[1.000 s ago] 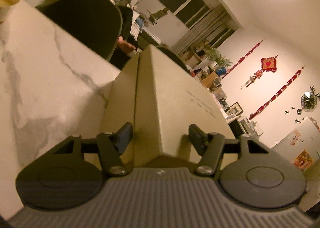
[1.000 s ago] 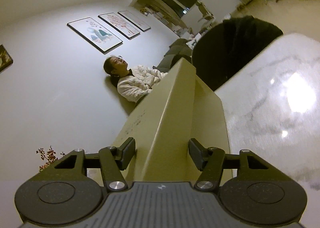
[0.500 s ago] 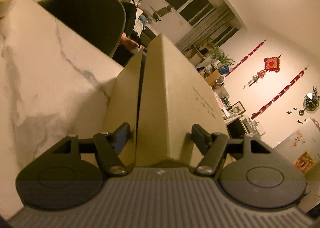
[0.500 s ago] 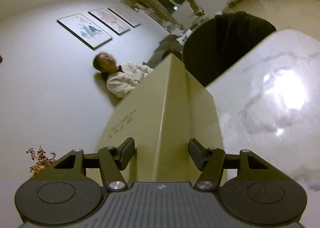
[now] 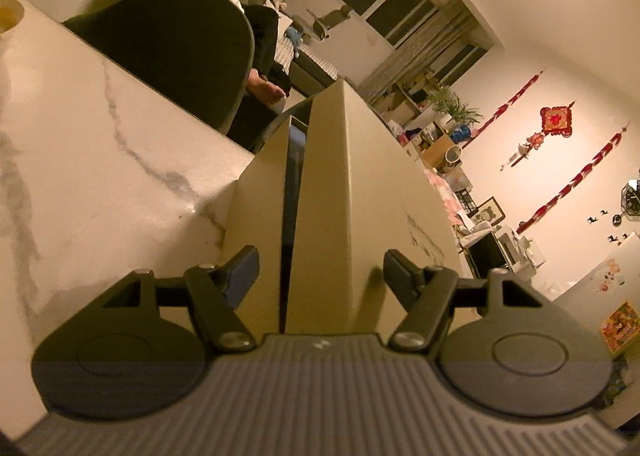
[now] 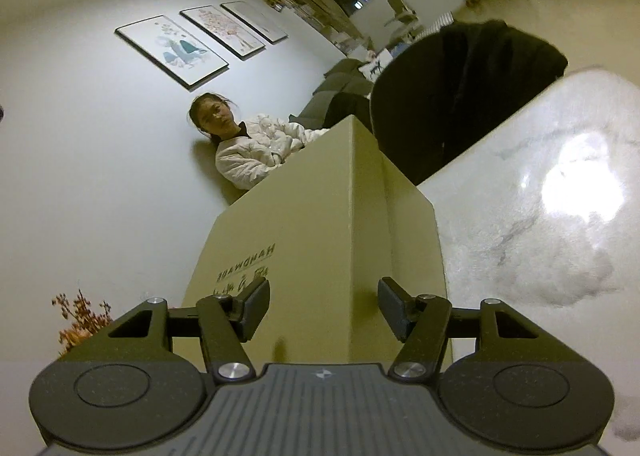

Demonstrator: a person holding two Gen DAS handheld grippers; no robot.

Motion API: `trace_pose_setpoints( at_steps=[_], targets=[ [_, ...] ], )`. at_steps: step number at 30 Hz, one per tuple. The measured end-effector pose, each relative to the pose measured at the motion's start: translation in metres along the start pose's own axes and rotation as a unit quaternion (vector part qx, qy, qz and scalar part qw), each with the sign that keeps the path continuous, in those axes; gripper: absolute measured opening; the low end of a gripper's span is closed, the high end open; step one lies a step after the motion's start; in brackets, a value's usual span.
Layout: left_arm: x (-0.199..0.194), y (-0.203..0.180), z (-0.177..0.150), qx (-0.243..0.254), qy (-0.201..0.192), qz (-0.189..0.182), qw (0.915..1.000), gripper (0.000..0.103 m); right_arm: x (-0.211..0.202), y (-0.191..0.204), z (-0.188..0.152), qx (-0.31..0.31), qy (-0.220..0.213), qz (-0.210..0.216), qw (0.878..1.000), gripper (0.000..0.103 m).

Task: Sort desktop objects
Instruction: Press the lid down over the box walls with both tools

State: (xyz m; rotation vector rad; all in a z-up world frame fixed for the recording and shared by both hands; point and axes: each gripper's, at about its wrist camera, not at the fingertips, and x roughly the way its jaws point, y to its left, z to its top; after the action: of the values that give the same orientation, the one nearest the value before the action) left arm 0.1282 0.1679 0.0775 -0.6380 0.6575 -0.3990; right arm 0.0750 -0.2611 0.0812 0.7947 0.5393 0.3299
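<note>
Left tongs [image 5: 320, 270] straddle one corner edge of a tan cardboard box [image 5: 336, 191], and the right tongs [image 6: 323, 302] straddle another of its corner edges. On the left pair, the right-hand pad stands clear of the cardboard with a shadow in the gap, while the left-hand pad looks just beside the flap; these jaws are parted and not pinching. On the right pair, both pads appear to stand slightly off the box faces, though the wide lens makes any contact hard to judge; I read them as open around the corner.

The bottom of the box is cut off behind each tool body, so where it meets the white marble surface [image 5: 100, 159] is hidden. Its far sides are out of sight in both views.

Only the left wrist view shows a dark slit [image 5: 292, 183] between two tan panels, running up the middle of the frame, as if a flap stands ajar. Only the right wrist view shows dark printed lettering [image 6: 246, 262], upside down, on the left face of the box; small characters beneath it are too small to read.

The box is plain, matte and sharp-edged, and fills the centre of both frames. A dark chair [image 5: 180, 55] stands behind the surface, and a person in a pale quilted jacket [image 6: 260, 151] sits against the wall at centre left of the right wrist view.
</note>
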Motion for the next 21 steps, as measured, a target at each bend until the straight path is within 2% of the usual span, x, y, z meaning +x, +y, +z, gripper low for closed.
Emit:
trace_pose_setpoints(
  at_steps=[4, 8, 10, 14, 21],
  targets=[
    [0.006, 0.006, 0.003, -0.017, 0.006, -0.021, 0.9996, 0.065, 0.011, -0.016, 0.008, 0.032, 0.010, 0.007, 0.999, 0.060],
    [0.010, 0.010, 0.004, -0.026, 0.007, -0.037, 0.9990, 0.059, 0.011, -0.016, 0.011, 0.030, 0.010, 0.005, 0.999, 0.059],
    [0.010, 0.010, 0.005, -0.026, 0.004, -0.035, 0.9990, 0.055, 0.009, -0.012, 0.012, 0.024, 0.008, 0.004, 1.000, 0.059],
    [0.012, 0.011, 0.008, -0.033, 0.004, -0.028, 0.9991, 0.054, 0.005, -0.002, 0.018, 0.016, -0.002, 0.017, 1.000, 0.059],
    [0.017, 0.010, 0.008, -0.032, 0.010, -0.013, 0.9994, 0.052, 0.011, 0.013, 0.022, -0.014, -0.007, -0.007, 1.000, 0.059]
  ],
)
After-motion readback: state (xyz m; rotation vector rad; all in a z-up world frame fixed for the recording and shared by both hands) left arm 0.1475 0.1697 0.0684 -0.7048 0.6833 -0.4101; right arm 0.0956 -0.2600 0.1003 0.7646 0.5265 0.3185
